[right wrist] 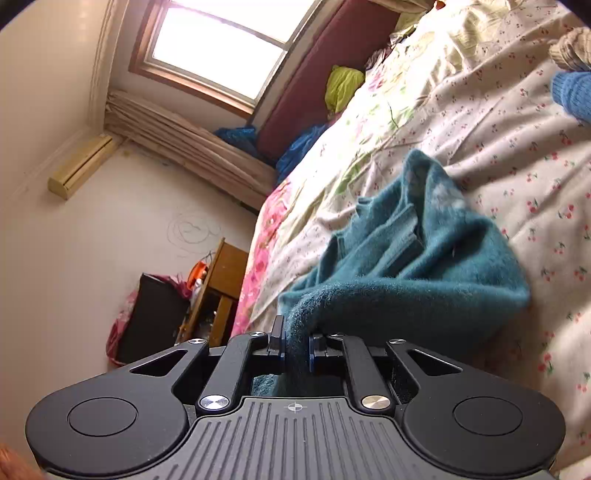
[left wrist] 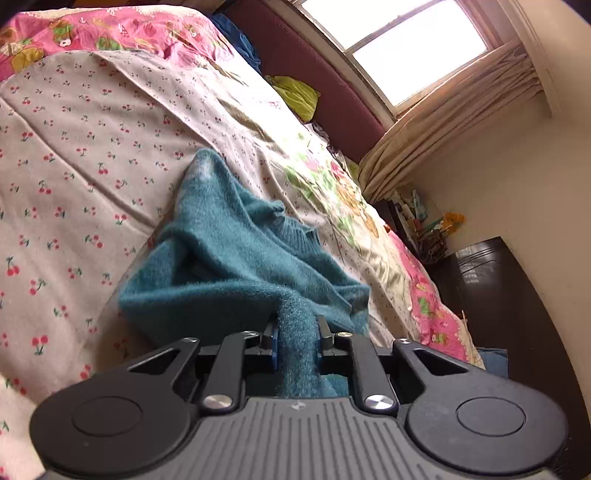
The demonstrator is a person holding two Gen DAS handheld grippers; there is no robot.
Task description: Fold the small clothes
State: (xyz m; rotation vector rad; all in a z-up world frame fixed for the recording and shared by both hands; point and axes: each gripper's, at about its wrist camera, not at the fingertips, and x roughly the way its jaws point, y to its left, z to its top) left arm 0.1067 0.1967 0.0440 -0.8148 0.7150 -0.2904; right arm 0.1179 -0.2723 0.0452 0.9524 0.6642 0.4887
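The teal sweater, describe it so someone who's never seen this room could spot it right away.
Find the bed under the window, covered by a cream cherry-print sheet. The teal sweater lies bunched in the middle of that sheet, and both the left gripper and right gripper pinch its edge. It is fuzzy knit, darker and greener than the bright blue knit nearby.

sweater point(left wrist: 236, 258): teal | bedsheet point(left wrist: 74, 155): cream, red cherry print | quilt point(left wrist: 110, 33): pink floral | headboard point(left wrist: 314, 74): maroon
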